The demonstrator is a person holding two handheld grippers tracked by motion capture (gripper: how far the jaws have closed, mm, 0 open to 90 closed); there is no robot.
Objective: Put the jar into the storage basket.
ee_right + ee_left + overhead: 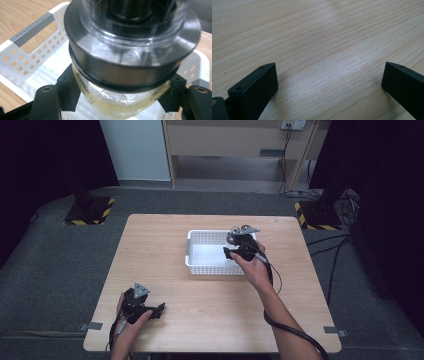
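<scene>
While the wooden table (210, 295) lies bare around it, the left gripper (150, 310) rests low on the tabletop, well apart from the white perforated basket (200, 251) and toward the near left corner, with the person's left hand (131, 320) wrapped around it. Its own view shows its two black jaws spread wide with only wood grain (317, 50) between them. Farther right, the basket sits near the table's middle, toward the far side. Over the basket's right end, the right gripper (234, 251) is held by the right hand (255, 267), its jaws closed on a clear glass jar (117, 100) with a grey metal lid (130, 62). In the right gripper view the jar hangs above the basket's white floor (45, 67), the black pads (68, 91) pressing the glass just under the lid on either side.
</scene>
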